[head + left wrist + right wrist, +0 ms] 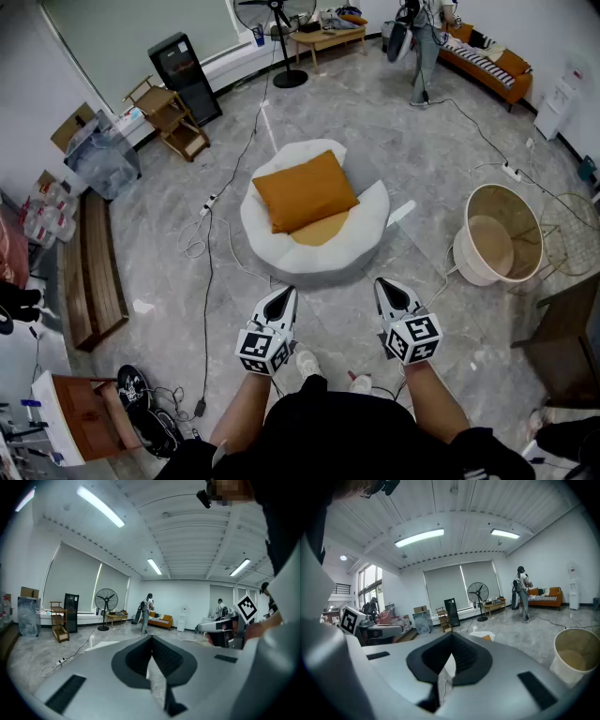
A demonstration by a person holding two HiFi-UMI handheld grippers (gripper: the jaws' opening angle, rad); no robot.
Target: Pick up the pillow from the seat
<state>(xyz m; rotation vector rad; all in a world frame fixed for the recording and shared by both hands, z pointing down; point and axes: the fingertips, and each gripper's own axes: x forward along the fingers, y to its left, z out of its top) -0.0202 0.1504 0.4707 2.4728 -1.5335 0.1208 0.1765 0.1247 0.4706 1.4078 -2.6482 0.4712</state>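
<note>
Head view, left claw [285, 294] closed and empty, right claw [385, 285] likewise, pillow [305, 190] untouched on seat [368, 228]

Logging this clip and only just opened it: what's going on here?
A person stands holding the left gripper and the right gripper side by side, both with jaws shut and nothing between them. They are short of the white round seat on the floor ahead. The orange pillow lies on that seat, untouched. The pickup has not begun.
</note>
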